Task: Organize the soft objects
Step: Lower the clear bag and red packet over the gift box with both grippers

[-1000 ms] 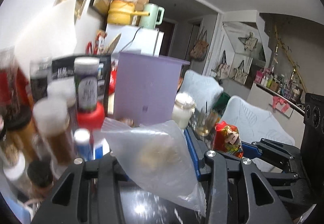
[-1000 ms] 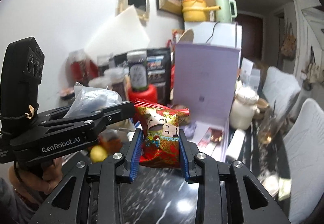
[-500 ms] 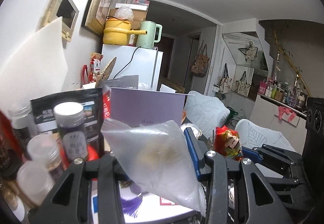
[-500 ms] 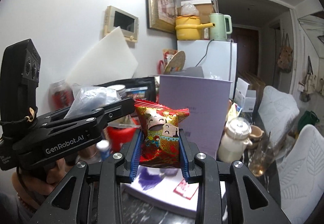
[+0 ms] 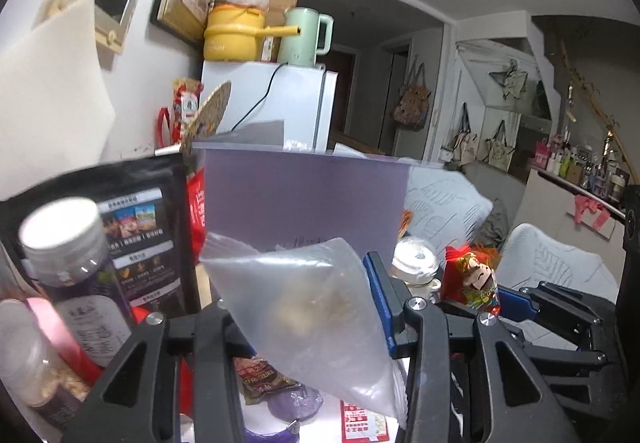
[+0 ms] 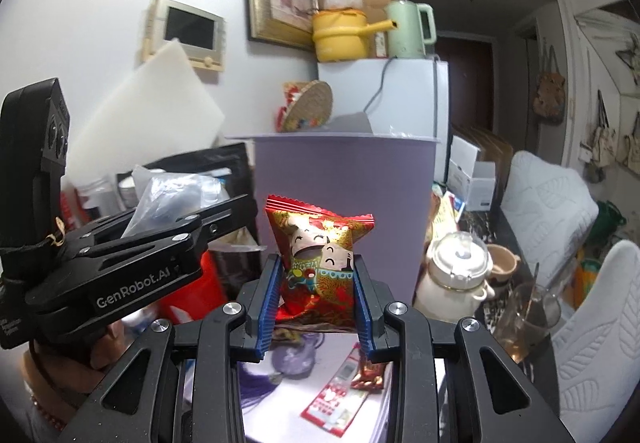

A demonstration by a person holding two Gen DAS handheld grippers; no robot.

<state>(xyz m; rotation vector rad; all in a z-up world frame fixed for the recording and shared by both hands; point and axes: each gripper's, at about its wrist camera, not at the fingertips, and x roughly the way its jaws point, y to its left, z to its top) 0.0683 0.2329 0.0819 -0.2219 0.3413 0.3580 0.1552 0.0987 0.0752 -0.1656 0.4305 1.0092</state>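
Clear plastic bag (image 5: 320, 307) — soft item 1, held off the bench in left claw (image 5: 312, 327); claw clamped on it, blue pad visible on bag's right side, left pad hidden behind the film. Pale lumpy contents, can't ID. Long axis approx diagonal: one corner up-left, opposite corner hanging down-right past the claw. Loose film sags.

Purple bin (image 5: 304, 199) — upright, open top, just beyond both claws; likely drop point (judgement). Rim sits above both held items in these views.

Red snack packet (image 6: 320, 263) — soft item 2, in right claw (image 6: 316, 283); blue ribbed pads squeeze it on both sides. Stands upright, long axis vertical, crimped seal at top, printed face toward camera. Also visible at right in left wrist view.

Risks (judgement):
- Bag film is slick and gripped off-centre, so contents may shift and bag could slide out.
- Hanging corner could snag the bin rim on the way in.
- Jars (image 5: 76, 263) and black pouch (image 5: 136, 235) crowd the left; a wide swing of left claw would knock them.
- Claws close together, so collision is possible if both go for the bin at once.
- Hard squeeze may crush the packet's contents.
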